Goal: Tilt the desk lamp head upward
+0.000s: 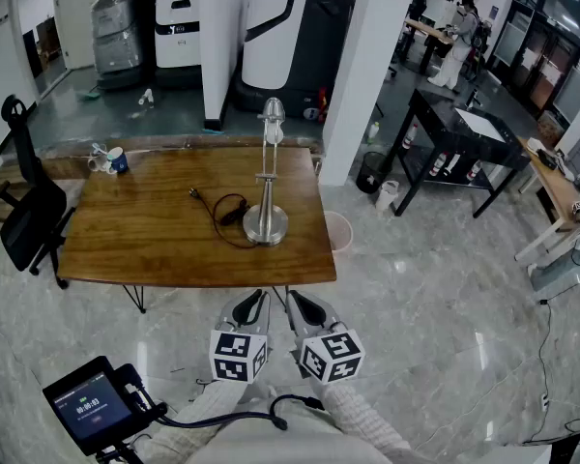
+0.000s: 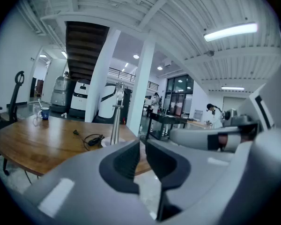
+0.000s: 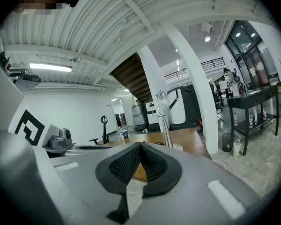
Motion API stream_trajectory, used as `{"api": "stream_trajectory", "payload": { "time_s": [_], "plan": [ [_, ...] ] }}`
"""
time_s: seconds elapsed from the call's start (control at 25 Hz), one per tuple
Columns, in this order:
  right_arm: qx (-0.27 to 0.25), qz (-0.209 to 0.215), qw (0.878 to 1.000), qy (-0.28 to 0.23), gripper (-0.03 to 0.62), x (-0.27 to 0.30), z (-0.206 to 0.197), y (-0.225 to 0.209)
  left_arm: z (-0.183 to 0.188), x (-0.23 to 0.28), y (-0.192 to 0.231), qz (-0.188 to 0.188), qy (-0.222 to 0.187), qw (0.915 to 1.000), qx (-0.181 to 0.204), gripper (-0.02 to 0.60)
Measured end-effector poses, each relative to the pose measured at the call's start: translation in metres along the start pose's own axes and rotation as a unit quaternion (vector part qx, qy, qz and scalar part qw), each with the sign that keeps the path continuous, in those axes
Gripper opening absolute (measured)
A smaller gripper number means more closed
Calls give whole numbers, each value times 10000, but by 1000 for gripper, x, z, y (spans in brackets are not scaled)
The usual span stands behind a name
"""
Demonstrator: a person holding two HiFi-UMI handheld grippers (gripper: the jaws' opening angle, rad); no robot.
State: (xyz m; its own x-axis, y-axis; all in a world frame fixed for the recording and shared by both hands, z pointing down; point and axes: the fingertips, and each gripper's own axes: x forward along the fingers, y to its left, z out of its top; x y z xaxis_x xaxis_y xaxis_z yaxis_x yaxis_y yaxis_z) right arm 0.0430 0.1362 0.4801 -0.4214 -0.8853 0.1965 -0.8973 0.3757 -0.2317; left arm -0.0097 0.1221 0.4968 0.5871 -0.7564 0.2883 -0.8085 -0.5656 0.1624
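The metal desk lamp point(image 1: 266, 222) stands on its round base near the right side of the wooden table point(image 1: 135, 240). Its thin stem rises to a small head point(image 1: 272, 114), and a black cord point(image 1: 227, 211) coils to its left. The lamp also shows in the left gripper view as a stem point(image 2: 115, 123) and in the right gripper view as a stem point(image 3: 166, 125). My left gripper point(image 1: 252, 306) point(image 2: 142, 144) and right gripper point(image 1: 306, 307) point(image 3: 140, 146) hang side by side before the table's near edge, well short of the lamp. The left jaws stand a narrow slit apart, empty. The right jaws touch, empty.
Mugs point(image 1: 106, 159) sit at the table's far left corner. A black office chair point(image 1: 24, 206) stands left of the table, a small bin point(image 1: 337, 230) at its right end. A white pillar point(image 1: 362, 56) and a black shelf table point(image 1: 454, 129) lie beyond. A handheld screen point(image 1: 89, 404) is at bottom left.
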Motion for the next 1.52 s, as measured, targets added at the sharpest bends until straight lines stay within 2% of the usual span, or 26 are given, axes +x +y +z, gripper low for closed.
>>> {"api": "stream_trajectory", "payload": {
  "time_s": [0.16, 0.44, 0.56, 0.68, 0.88, 1.12, 1.24, 1.36, 1.52],
  "plan": [
    [-41, 11, 10000, 52, -2, 6, 1, -3, 5, 10, 2, -50, -1, 10000, -12, 46],
    [-132, -16, 9999, -41, 1, 51, 17, -33, 18, 62, 28, -163, 34, 9999, 34, 73],
    [-390, 32, 9992, -61, 31, 53, 30, -35, 24, 69, 27, -210, 50, 9997, 65, 78],
    [-642, -34, 9978, -138, 43, 81, 48, -51, 33, 97, 44, -326, 121, 9993, 120, 78],
    [-589, -73, 9981, -157, 49, 140, 70, -81, 48, 150, 82, -528, 262, 9980, 232, 78],
    [-478, -230, 9985, -108, 49, 160, 76, -91, 53, 177, 91, -635, 476, 9959, 432, 124],
    [-496, -260, 9984, -49, 49, 192, 77, -105, 51, 209, 108, -729, 589, 9945, 473, 130],
    [-613, -172, 9980, 15, 49, 210, 79, -116, 48, 230, 119, -732, 682, 9940, 435, 143],
    [-1021, 84, 9947, -9, 52, 209, 91, -118, 42, 237, 117, -679, 767, 9938, 434, 149]
  ]
}}
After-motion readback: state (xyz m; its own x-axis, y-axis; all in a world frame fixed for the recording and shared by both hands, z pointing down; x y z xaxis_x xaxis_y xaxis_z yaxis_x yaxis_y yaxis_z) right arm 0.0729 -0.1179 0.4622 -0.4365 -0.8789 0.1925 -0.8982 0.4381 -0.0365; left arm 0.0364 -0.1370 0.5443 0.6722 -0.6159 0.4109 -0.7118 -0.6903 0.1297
